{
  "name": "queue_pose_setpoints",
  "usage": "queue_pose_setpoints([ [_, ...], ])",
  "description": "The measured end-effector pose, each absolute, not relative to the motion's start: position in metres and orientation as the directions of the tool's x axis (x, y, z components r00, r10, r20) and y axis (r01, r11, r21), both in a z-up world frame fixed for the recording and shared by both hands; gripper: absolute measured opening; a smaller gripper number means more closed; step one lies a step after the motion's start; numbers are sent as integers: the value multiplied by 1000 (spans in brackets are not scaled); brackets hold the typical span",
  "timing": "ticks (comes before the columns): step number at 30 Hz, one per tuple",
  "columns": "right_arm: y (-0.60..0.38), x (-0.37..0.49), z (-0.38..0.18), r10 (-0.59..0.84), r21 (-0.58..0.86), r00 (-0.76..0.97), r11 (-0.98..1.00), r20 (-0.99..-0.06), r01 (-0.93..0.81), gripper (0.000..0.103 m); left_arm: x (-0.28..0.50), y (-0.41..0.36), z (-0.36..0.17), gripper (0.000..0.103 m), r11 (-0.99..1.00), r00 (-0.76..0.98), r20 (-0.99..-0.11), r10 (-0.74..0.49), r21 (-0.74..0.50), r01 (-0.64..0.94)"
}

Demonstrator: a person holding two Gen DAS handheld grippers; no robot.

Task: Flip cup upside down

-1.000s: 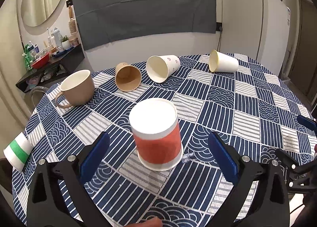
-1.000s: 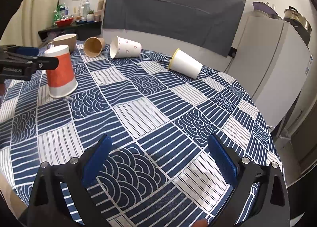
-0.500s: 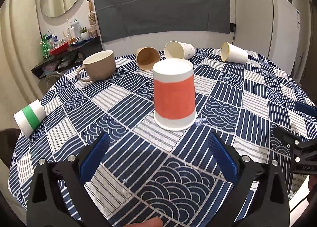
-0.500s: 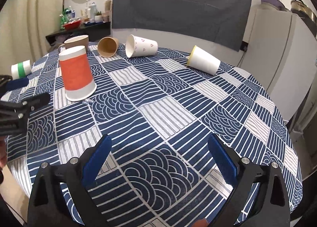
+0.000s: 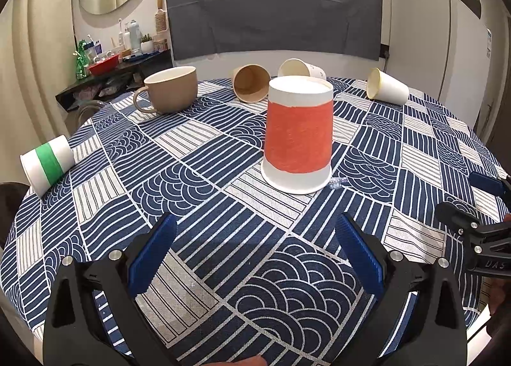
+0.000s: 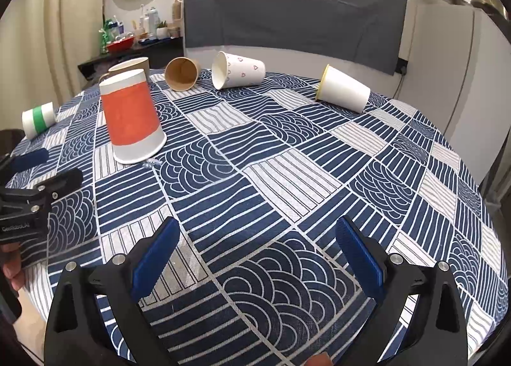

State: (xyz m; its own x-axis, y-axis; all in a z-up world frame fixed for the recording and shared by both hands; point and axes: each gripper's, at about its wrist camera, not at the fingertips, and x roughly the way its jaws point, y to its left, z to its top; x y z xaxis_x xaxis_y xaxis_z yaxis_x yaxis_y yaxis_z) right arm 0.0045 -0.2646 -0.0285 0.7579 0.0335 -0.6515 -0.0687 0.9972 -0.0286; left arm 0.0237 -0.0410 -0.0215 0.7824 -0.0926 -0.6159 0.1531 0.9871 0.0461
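Orange-banded paper cup (image 5: 298,136) stands upside down, rim flat on the tablecloth (image 5: 204,180), base up, nothing in it that shows. It sits mid-table, just ahead of the left gripper (image 5: 255,257) and apart from it. Beige ceramic mug (image 5: 171,88) upright w/ handle toward the camera, inside not visible. Brown paper cup (image 5: 250,83), heart-print cup (image 6: 238,70) and white cup w/ yellow rim (image 6: 343,88) all lie on their sides at the far edge, mouths empty. Green-striped cup (image 5: 46,164) lies on its side at the left edge.

Left gripper is low over the cloth, jaws wide, holding nothing. Right gripper (image 6: 255,255) likewise wide and empty, near the table's front edge. Blue ribbed pads on black frames. Cloth: woven, navy/white patchwork of stripes & wave arcs; table round.
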Motion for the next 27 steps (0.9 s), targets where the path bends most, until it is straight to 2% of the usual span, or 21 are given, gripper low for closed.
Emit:
queue_pose_setpoints([
  [9,-261,1,-23,54,-42,791,994,-610,-100,94,26,-41,-24,97,986,781,-616,-103,40,161],
  [27,-258,10,-27,77,-20,780,993,-621,-114,94,33,-43,-27,97,984,761,-636,-126,16,176],
])
